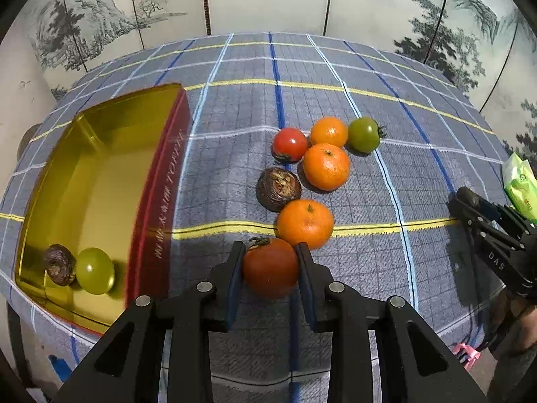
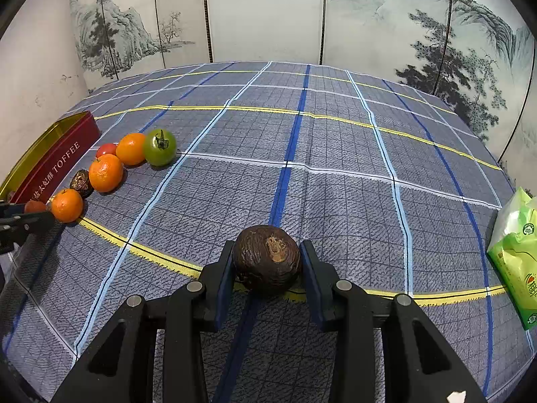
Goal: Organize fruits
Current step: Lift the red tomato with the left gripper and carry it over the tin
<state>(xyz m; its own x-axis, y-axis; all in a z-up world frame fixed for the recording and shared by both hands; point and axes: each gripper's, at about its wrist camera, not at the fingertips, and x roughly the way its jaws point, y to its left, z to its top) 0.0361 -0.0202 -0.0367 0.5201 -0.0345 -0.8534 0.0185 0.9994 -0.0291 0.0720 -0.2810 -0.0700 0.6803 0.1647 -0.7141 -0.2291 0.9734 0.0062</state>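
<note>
Left gripper (image 1: 270,262) clamped on red tomato (image 1: 270,267), near toffee tin (image 1: 157,201). Right gripper (image 2: 267,262) clamped on wrinkled brown fruit (image 2: 266,259), well apart from tin.

Risk: soft tomato bruised or slipping from pads; knocking nearest orange (image 1: 304,223) into pile.

Only left view shows tin interior: green fruit (image 1: 95,270), brown fruit (image 1: 59,263). Only right view shows "TOFFEE" label and most of green packet (image 2: 515,255).

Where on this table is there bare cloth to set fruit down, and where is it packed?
Bare cloth: the wide stretch between the green tomato and the green packet, and the far strip toward the painted screen. The tin is mostly free, holding two pieces at its near end. Crowded: the fruit cluster around the dark fruit beside the tin.
</note>
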